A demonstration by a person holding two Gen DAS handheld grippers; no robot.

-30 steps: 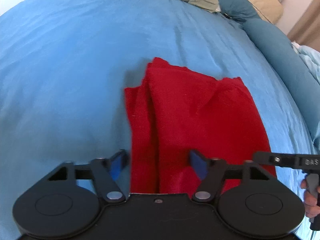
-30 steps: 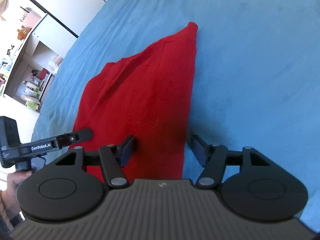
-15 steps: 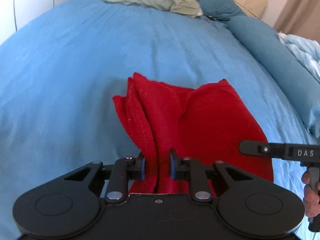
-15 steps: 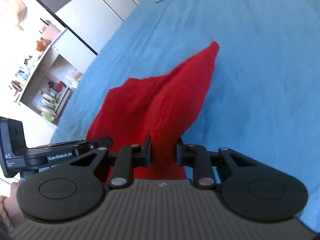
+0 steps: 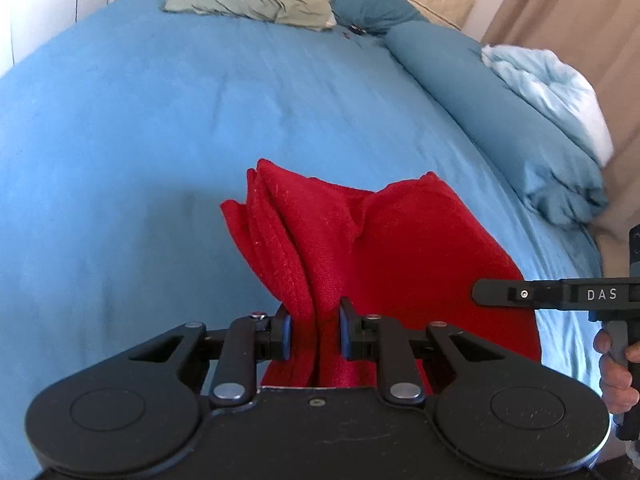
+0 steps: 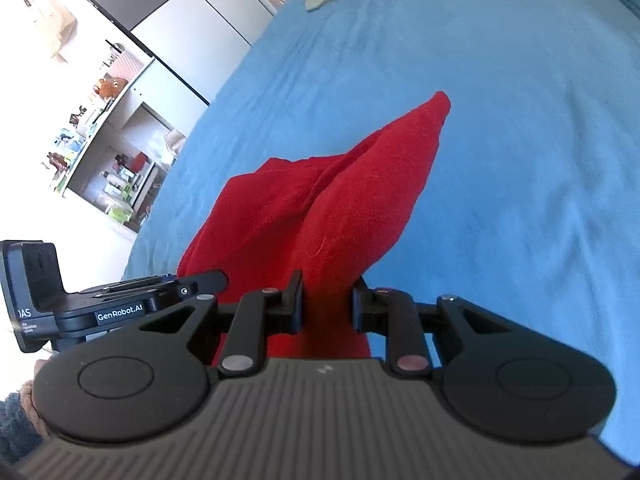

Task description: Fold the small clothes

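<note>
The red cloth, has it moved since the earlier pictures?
Yes. The red cloth lay flat on the blue bed; now its near edge is lifted off it, bunched in both tools.

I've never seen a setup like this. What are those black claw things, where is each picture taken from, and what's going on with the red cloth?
There is no robot here. A person holds a handheld gripper in each hand, each carrying a wide-angle camera that looks forward along its two fingers, so each picture shows its own tool at the bottom. In the left camera's view, the left gripper is pinching a bunched edge of the red garment. In the right camera's view, the right gripper is pinching another part of its near edge. The garment lies partly lifted on a blue bedsheet. Pillows sit at the far end. Each view also shows the other tool at its edge.
</note>
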